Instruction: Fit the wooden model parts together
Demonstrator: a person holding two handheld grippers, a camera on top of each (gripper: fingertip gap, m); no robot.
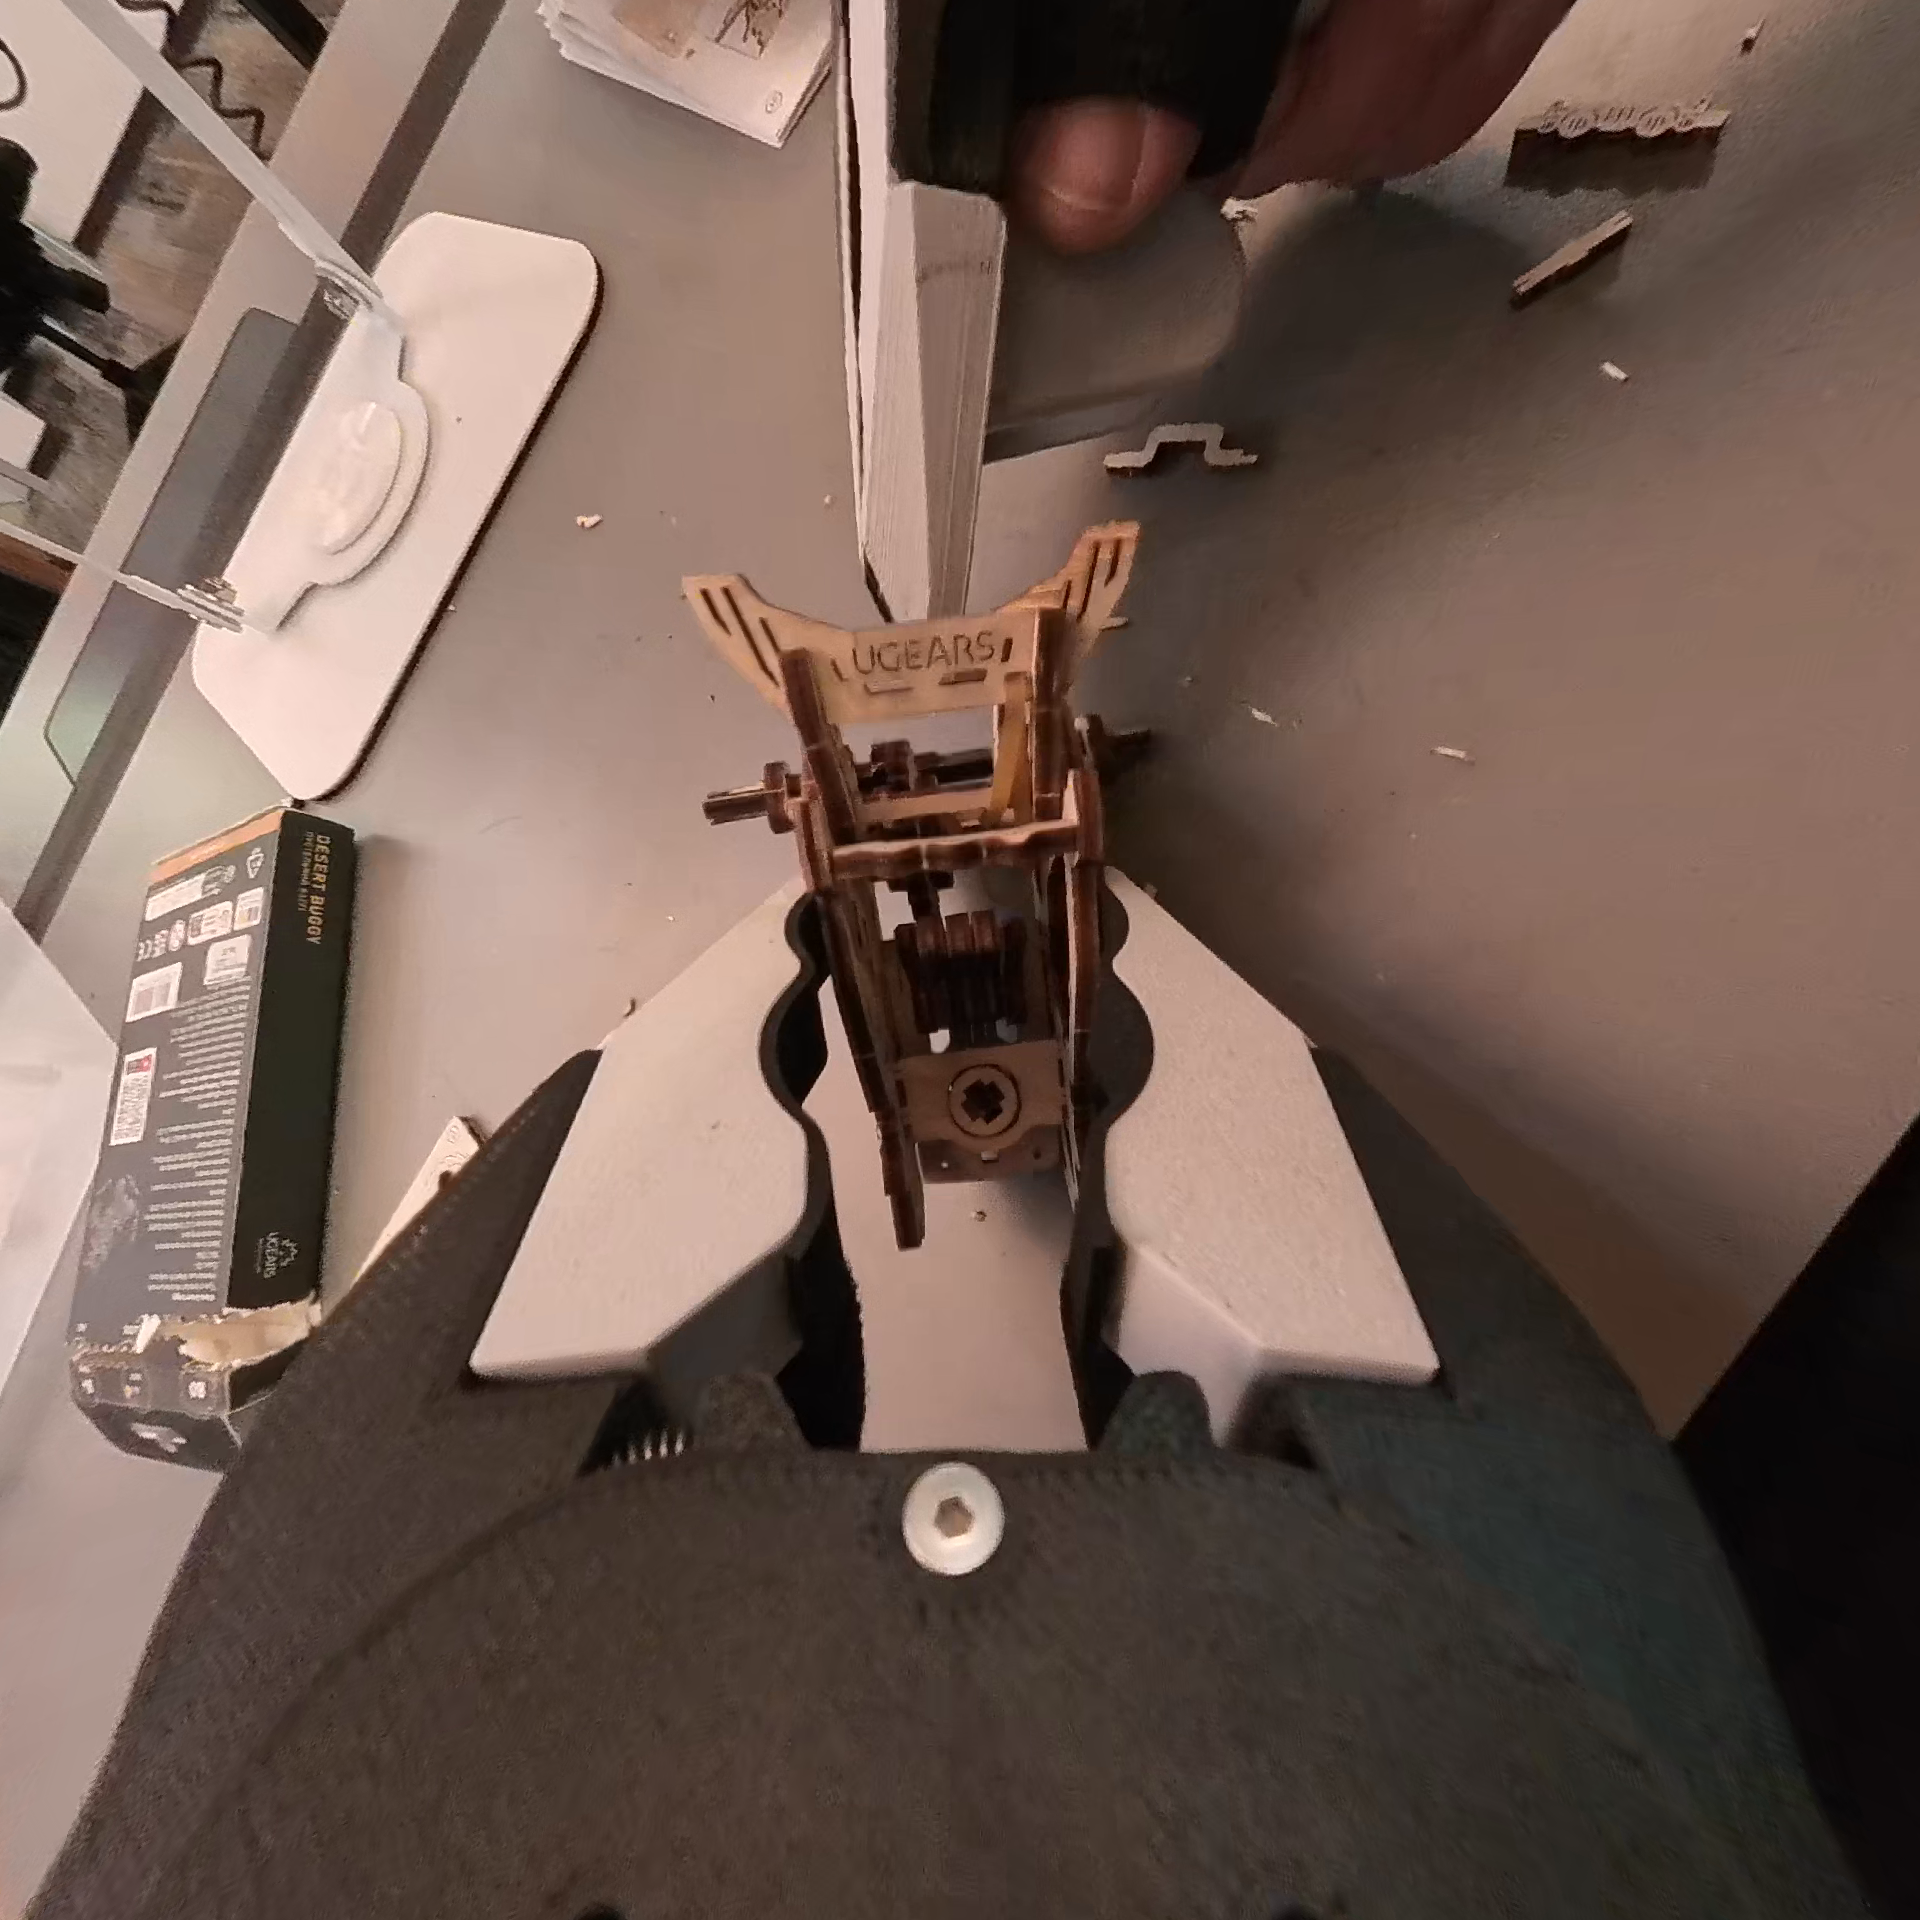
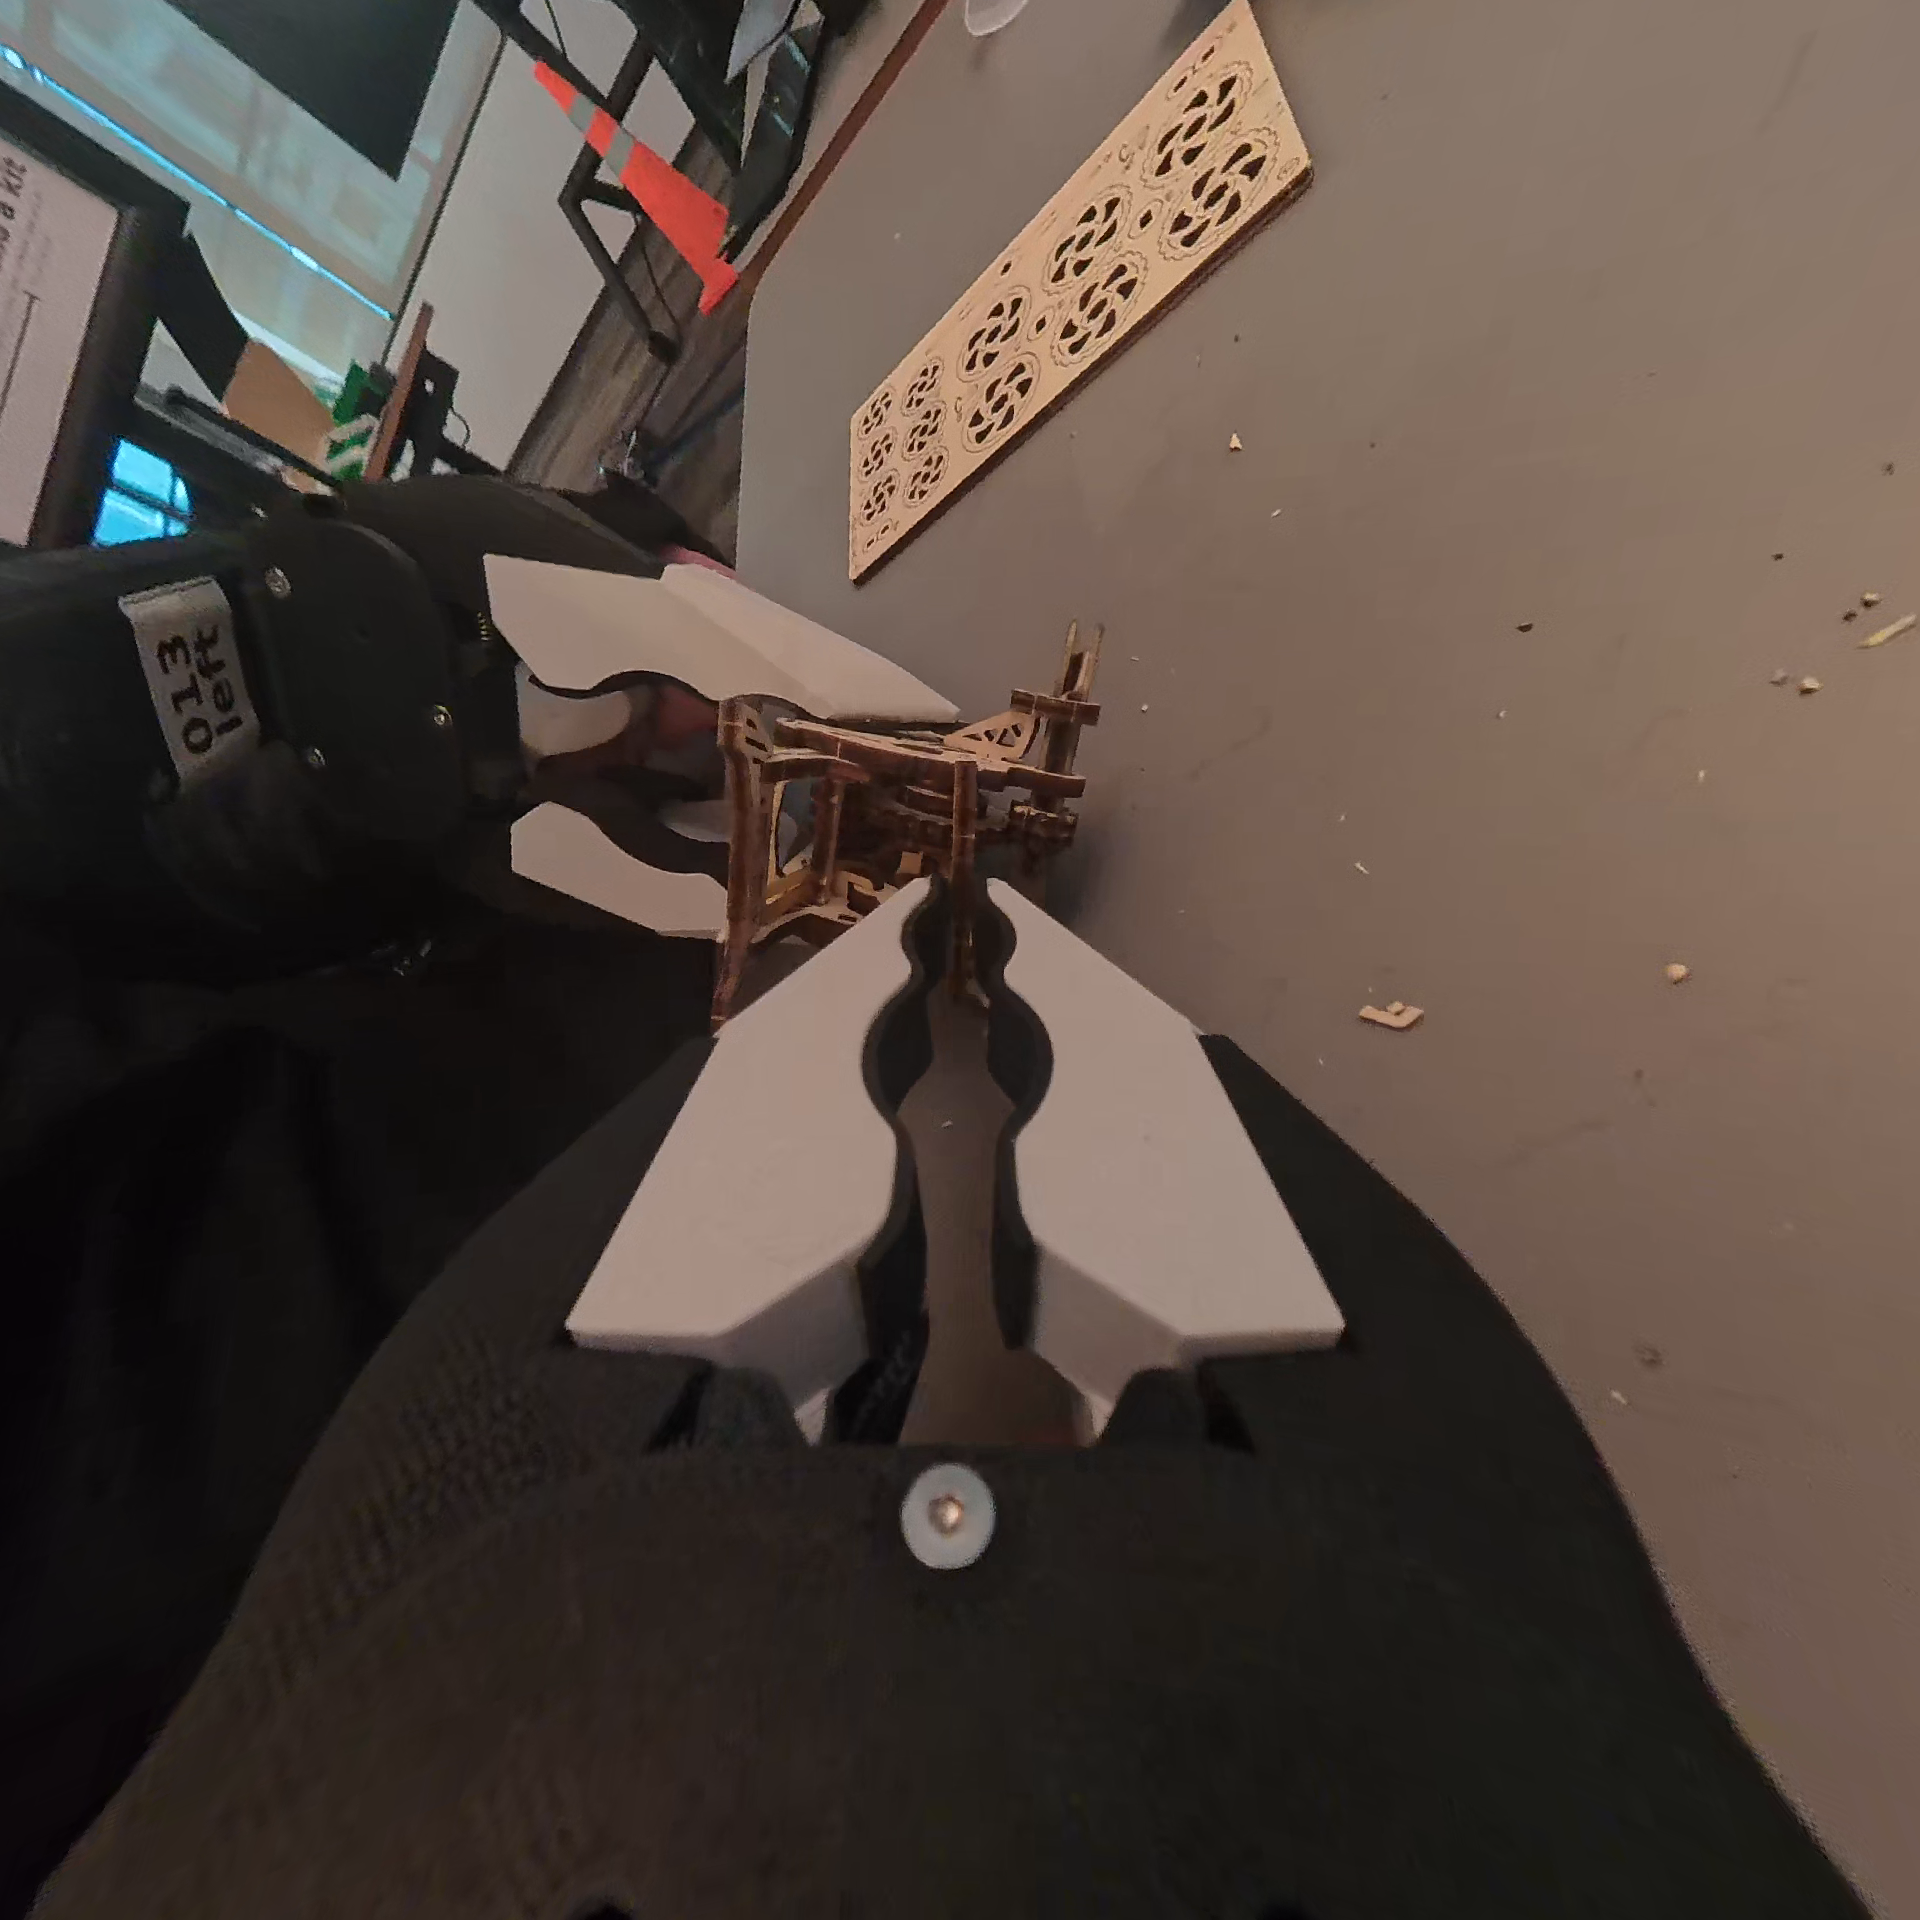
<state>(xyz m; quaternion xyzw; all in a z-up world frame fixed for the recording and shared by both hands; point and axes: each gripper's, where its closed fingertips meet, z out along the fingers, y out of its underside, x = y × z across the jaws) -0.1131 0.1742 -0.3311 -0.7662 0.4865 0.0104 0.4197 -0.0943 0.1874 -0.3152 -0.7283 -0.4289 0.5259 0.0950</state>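
The wooden model (image 1: 940, 831), a small open frame with gears and a curved plate on top, is held between the white fingers of my left gripper (image 1: 961, 914), which is shut on its sides just above the grey table (image 1: 1455, 831). In the right wrist view the model (image 2: 883, 790) lies sideways. My right gripper (image 2: 961, 899) is shut on a thin wooden plate (image 2: 961, 935) at the model's near side. The left gripper (image 2: 800, 810) shows there at left. The right gripper's white finger (image 1: 925, 364) and a gloved hand (image 1: 1091, 125) reach in from the top.
A wooden sheet of cut gear parts (image 2: 1070, 301) lies at the far side of the table. Loose wooden pieces (image 1: 1179, 452) and chips are scattered around. A black box (image 1: 208, 1091), a white pad (image 1: 395, 499) and a booklet (image 1: 707, 62) lie to the left. My left and right fingertips are right by each other.
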